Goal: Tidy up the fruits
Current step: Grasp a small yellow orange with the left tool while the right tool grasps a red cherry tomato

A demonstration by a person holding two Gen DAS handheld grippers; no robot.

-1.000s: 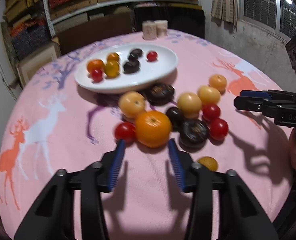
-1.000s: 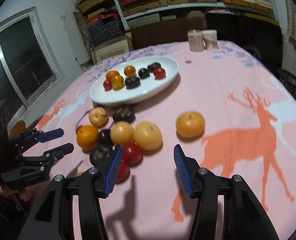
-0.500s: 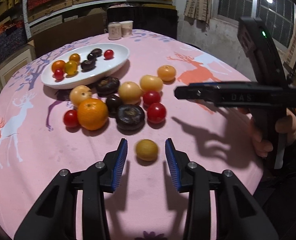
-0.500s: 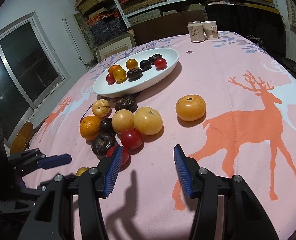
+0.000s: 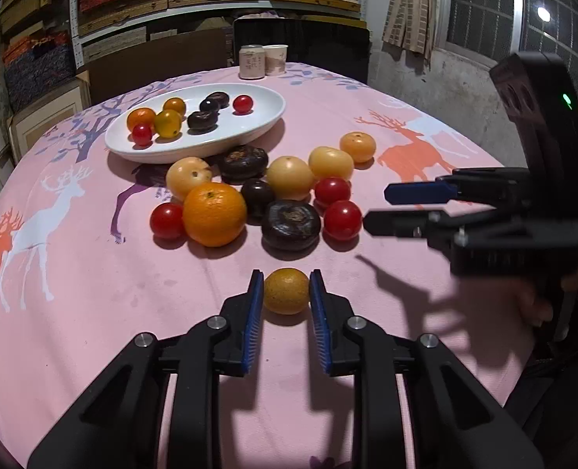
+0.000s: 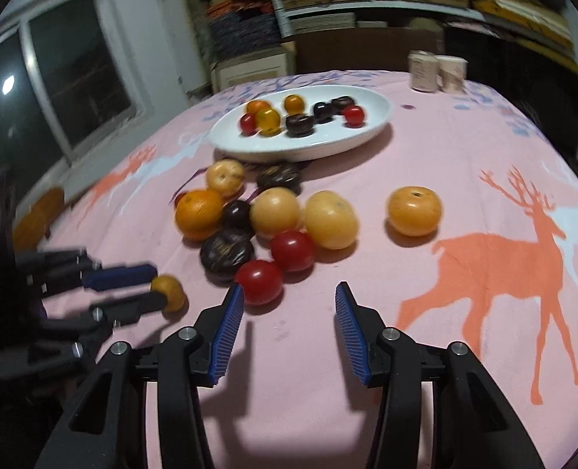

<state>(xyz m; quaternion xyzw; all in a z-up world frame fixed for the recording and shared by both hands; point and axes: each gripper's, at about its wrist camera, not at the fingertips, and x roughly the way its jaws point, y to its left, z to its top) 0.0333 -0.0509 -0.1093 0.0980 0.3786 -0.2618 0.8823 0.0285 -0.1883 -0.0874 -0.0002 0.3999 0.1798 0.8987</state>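
The round bench under its pink deer-printed cloth [image 5: 74, 273] carries a white oval plate [image 5: 265, 121] toward the far edge, already holding several small orange, dark and red fruits, with a loose cluster of fruit in the middle of the bench between the plate and the near edge. Half a second ago the left claw [image 5: 286, 297] stood wider on either side of the small round yellow-orange fruit [image 5: 286, 290] that lies alone near the near edge; its jaws have just been closing, and both blue ribbed pads now press the fruit's sides, so it is pinched while resting on the cloth. By my reading the grasp is made and a lift and carry to the plate comes next. The right claw [image 6: 289, 305] has also narrowed a little but remains spread with only cloth between its pads, its left pad just beside the nearest shiny red cherry tomato [image 6: 258, 281] at the near side of the cluster; it looks to be lining up on that tomato. Both claws slope down toward the bench, and the right one has rolled from its earlier edge-on look in the left view, where fingers of the person's hand [image 5: 539, 305] show beneath it.
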